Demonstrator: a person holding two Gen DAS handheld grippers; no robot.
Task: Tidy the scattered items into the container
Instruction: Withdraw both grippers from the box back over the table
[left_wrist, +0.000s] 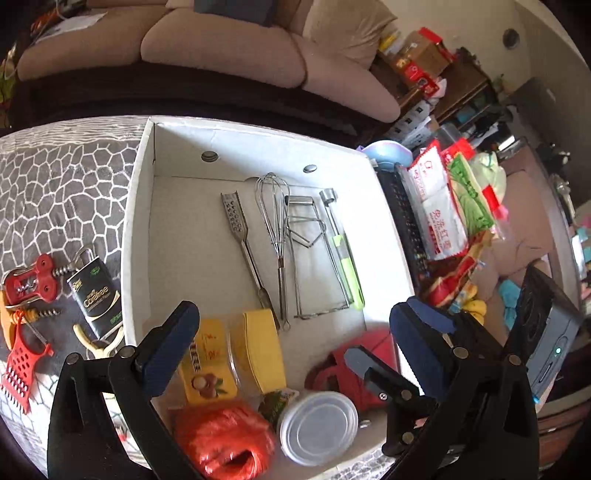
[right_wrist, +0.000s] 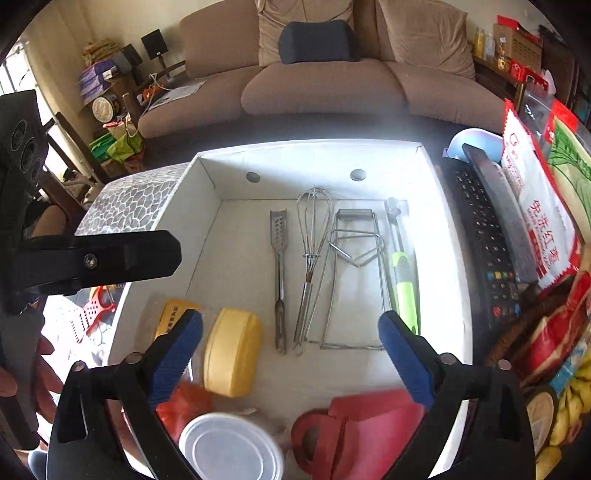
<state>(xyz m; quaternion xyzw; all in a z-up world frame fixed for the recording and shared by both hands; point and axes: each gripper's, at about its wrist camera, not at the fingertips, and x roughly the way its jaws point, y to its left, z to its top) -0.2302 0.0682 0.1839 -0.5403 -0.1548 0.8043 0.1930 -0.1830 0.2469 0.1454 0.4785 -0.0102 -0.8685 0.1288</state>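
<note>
A white box (left_wrist: 138, 229) (right_wrist: 458, 236) holds a slotted metal spatula (left_wrist: 236, 225), a whisk (left_wrist: 275, 218), a wire rack (left_wrist: 314, 258) and a green-handled corer (left_wrist: 345, 254). At its near end lie a yellow block (left_wrist: 264, 350), an orange twine ball (left_wrist: 225, 439), a clear lidded tub (left_wrist: 319, 426) and a red item (right_wrist: 369, 424). My left gripper (left_wrist: 291, 347) and right gripper (right_wrist: 291, 354) hover open above the box with nothing between the pads. On the cloth left of the box lie a red corkscrew (left_wrist: 31, 284), a black coffee packet (left_wrist: 98, 291), a red grater (left_wrist: 20, 365) and yellow-handled pliers (left_wrist: 99, 343).
A black remote (left_wrist: 404, 221) and snack bags (left_wrist: 439, 206) crowd the box's right side. The table wears a grey cobble-pattern cloth (left_wrist: 55, 184). A beige sofa (right_wrist: 325, 85) stands behind. A person's hand (right_wrist: 40, 373) shows at the left of the right wrist view.
</note>
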